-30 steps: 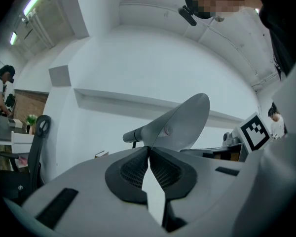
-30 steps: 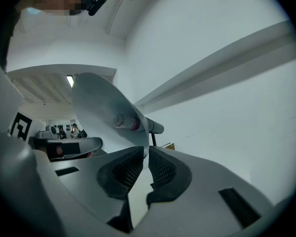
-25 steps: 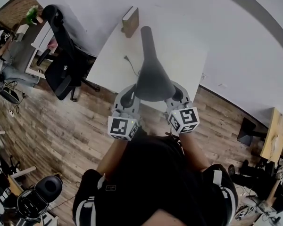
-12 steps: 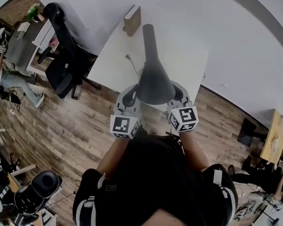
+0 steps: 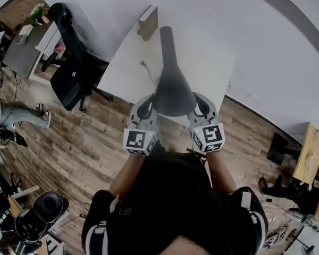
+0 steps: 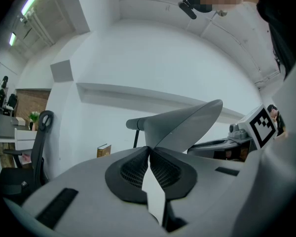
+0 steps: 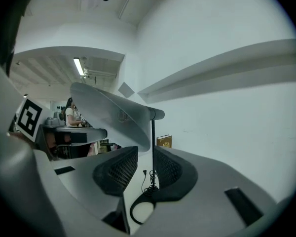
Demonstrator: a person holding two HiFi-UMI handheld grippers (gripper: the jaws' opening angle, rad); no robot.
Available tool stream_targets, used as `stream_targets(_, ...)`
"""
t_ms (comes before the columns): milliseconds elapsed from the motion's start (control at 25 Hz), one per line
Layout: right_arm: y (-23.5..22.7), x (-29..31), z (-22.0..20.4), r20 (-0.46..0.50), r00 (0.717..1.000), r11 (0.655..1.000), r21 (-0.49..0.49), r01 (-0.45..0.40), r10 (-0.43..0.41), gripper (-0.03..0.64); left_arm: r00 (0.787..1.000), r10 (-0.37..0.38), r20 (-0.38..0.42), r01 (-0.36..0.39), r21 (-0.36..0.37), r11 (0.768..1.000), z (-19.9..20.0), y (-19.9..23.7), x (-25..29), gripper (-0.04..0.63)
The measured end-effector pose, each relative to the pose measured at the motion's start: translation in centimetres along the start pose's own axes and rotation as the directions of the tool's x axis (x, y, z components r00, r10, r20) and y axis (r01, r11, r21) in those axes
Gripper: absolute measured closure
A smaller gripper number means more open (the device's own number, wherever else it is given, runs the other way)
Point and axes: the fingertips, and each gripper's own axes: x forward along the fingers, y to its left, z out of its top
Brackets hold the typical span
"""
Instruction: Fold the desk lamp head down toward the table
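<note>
A person stands at a white table (image 5: 125,68) with a pair of tongs in each hand, flanking the wide end of a grey desk lamp head (image 5: 173,92) that reaches out over the table's near edge. The left gripper (image 5: 145,109) sits at the lamp head's 7 o'clock, its jaws pressed together. From its own view the tips meet right under the shade's lower rim, and whether they nip that rim or merely touch it cannot be made out. The right gripper (image 5: 202,106), at the 5 o'clock side, has just been opening. Its jaws stand well apart and hold nothing, with only the thin lamp pole (image 7: 153,147), the round base (image 7: 142,210) and a loose cord (image 5: 147,72) seen through the gap, farther off. A book (image 5: 148,23) stands at the table's 12 o'clock end.

The lamp head looks close to level rather than tipped toward the table, so the fold appears not yet done.

The risk from here is leverage. With one tong free and nothing steadying the base, a downward push on the long head could tip the whole lamp toward the near edge instead of bending its hinge. A closed tip pressing on a smooth, sloping shade could also skid off.
</note>
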Motion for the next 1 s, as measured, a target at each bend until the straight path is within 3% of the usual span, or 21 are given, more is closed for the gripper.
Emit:
stream_targets(280, 0.8, -2.7, 2.2, 0.002, 1.0, 0.985, -0.172, -0.012, 0.013, 0.481, 1.0, 0.005, 0.003, -0.005, 0.004, 1.0, 0.1, 0.0, 0.0, 0.561)
stream_targets(520, 2.0, -3.5, 4.5, 0.023, 0.999, 0.918, -0.396, -0.028, 0.04, 0.471, 1.0, 0.005, 0.001, -0.005, 0.005, 1.0, -0.1, -0.2, 0.0, 0.561)
stream_targets(800, 3.6, -4.2, 6.1, 0.068, 0.997, 0.881, -0.474, 0.0, 0.036, 0.533, 1.0, -0.002, 0.002, 0.002, 0.016, 1.0, -0.1, -0.4, -0.5, 0.561)
stream_targets(1000, 3.6, -4.3, 5.9, 0.049, 0.999, 0.863, -0.504, 0.009, 0.019, 0.549, 1.0, -0.003, -0.007, 0.003, 0.03, 1.0, -0.3, -0.4, -0.6, 0.561)
